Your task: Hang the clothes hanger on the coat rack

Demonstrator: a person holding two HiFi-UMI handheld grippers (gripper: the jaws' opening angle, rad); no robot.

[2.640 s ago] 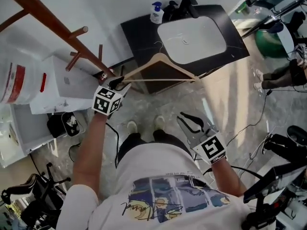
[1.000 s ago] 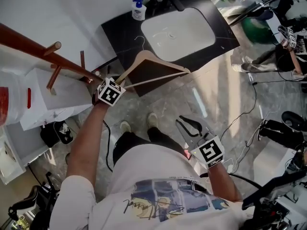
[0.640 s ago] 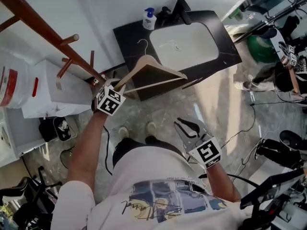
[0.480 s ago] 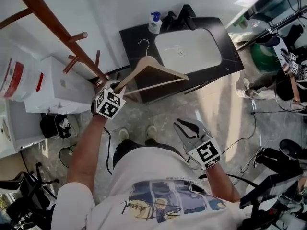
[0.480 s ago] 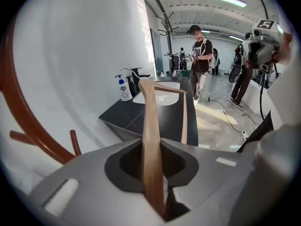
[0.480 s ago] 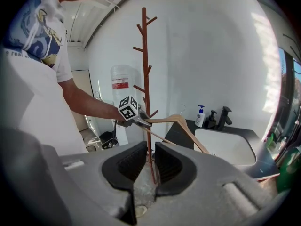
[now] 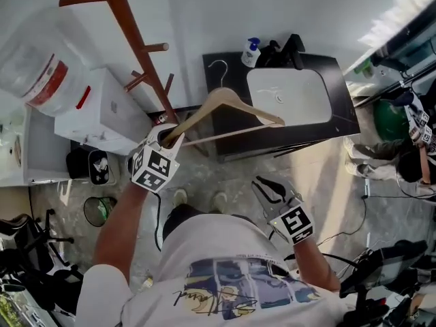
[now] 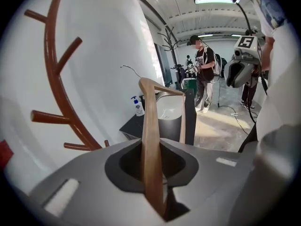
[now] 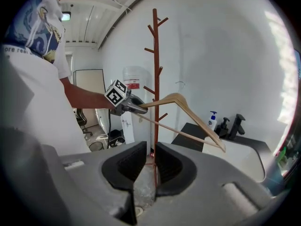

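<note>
My left gripper (image 7: 167, 136) is shut on one end of a wooden clothes hanger (image 7: 231, 101), which it holds up at a slant. The hanger's wire hook (image 7: 219, 67) points away from me, to the right of the coat rack. The red-brown coat rack (image 7: 139, 46) stands just left of the hanger, its pegs angled upward. In the left gripper view the hanger arm (image 8: 151, 145) runs straight between the pads of the left gripper (image 8: 155, 173). The right gripper view shows the hanger (image 9: 188, 105) beside the rack (image 9: 154, 79). My right gripper (image 7: 272, 189) hangs low by my waist, shut and empty.
A black counter (image 7: 340, 114) with a white sink (image 7: 293, 97) and a soap bottle (image 7: 251, 52) stands behind the hanger. A white water dispenser (image 7: 102, 111) with a jug (image 7: 48, 73) sits left of the rack. A person (image 8: 203, 69) stands far off. Cables lie on the floor.
My left gripper has lifted the hanger higher along the rack's pole, and more of the rack's upper pegs has come into view. The right gripper has stayed low.
</note>
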